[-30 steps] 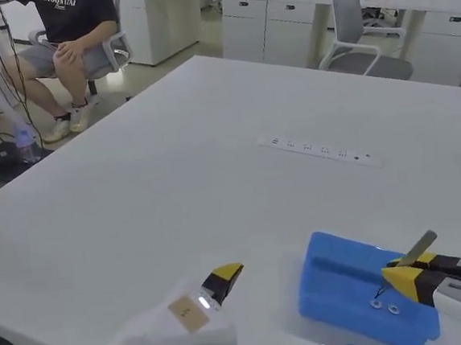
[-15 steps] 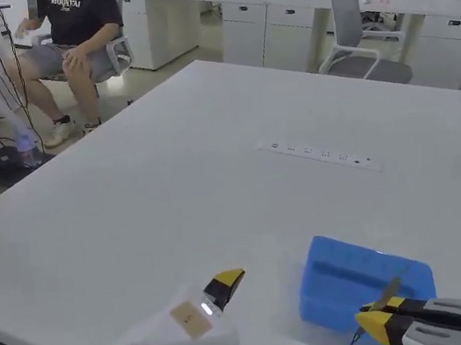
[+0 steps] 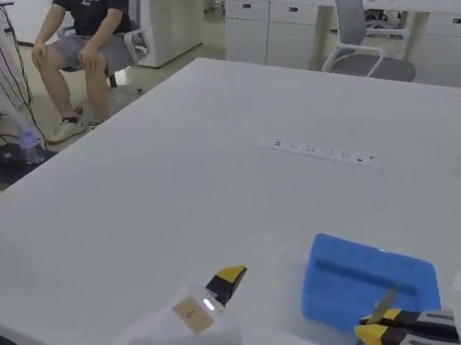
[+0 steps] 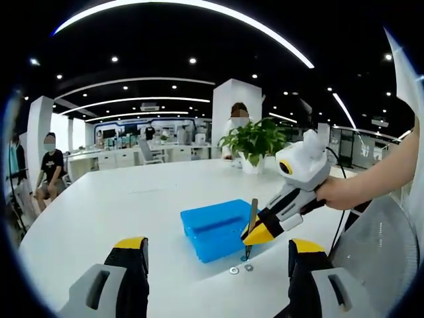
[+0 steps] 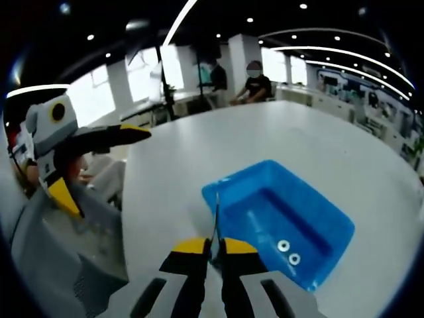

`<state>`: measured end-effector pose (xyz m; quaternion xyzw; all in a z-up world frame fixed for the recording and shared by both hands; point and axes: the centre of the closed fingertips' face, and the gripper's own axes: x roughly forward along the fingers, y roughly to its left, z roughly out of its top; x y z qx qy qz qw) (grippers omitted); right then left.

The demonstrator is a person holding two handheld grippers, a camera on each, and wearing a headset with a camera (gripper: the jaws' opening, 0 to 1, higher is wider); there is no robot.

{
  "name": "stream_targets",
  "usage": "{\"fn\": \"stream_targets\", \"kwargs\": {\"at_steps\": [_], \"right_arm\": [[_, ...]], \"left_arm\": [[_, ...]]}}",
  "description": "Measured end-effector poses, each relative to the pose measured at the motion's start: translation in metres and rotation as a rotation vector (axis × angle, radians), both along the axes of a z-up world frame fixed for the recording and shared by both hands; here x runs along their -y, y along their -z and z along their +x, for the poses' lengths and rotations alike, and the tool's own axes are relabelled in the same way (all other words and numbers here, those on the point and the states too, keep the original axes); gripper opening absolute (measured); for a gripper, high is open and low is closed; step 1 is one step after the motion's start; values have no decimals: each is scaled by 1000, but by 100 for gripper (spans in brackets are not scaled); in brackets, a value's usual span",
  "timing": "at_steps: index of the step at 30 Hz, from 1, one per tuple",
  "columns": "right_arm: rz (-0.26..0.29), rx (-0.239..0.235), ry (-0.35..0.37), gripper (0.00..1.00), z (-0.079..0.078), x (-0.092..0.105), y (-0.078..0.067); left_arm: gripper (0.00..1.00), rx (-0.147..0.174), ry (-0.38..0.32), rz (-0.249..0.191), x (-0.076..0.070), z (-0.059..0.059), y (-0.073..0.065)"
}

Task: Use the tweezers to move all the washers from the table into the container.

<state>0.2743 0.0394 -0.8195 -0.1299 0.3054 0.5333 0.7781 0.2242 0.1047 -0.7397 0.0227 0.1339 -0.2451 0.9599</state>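
Pickup step: right gripper (image 4: 262,233) clamped tweezers (image 4: 252,212), tips just over two washers (image 4: 234,270) on table near side of container (image 4: 199,242); other washers (image 5: 283,246) inside. Left gripper (image 4: 217,245) wide, idle. Next: pinch one, lift over rim.

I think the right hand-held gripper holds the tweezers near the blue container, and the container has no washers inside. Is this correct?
Not quite. The blue container is not empty: the right gripper view shows two washers lying in it. The rest is right: the right hand-held gripper holds the tweezers near the container.
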Motion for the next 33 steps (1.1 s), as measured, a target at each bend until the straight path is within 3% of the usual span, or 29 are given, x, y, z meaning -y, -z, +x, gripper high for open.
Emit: {"fn": "stream_targets", "kwargs": {"at_steps": [16,27,33], "right_arm": [[-12,15,-32,4,-5,-2,0],[-48,78,-79,3,-9,-5,0],[-11,36,-39,3,-9,-3,-2]], "left_arm": [[88,-5,2,5,0,-1,1],[88,-5,5,12,-1,0,3],[88,-5,3,12,-1,-1,2]]}}
